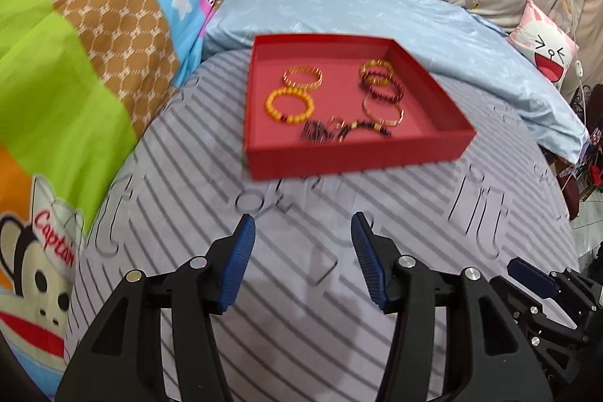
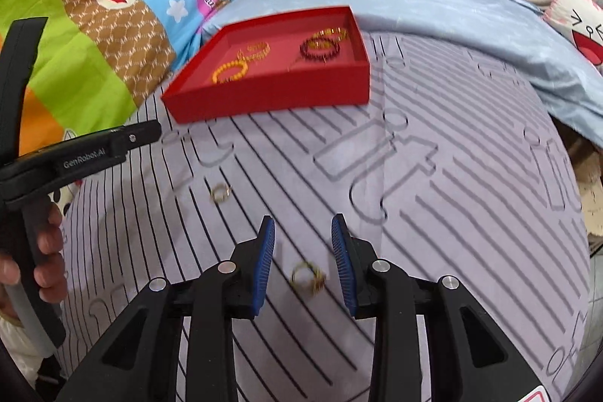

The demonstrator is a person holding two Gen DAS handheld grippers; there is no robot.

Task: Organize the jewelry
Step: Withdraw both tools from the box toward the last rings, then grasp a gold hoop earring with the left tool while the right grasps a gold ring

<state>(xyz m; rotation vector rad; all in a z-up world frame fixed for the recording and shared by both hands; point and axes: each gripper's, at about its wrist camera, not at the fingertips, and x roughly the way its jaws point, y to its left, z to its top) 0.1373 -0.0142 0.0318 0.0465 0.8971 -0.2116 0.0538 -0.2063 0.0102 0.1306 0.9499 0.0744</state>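
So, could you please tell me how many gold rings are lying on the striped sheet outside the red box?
2. One gold ring lies between the right gripper's open fingers; the other ring lies further left, nearer the red box. Others may be hidden.

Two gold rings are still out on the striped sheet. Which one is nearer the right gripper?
The ring lying between the right gripper's open fingers. The other ring lies farther off to the left, toward the red tray.
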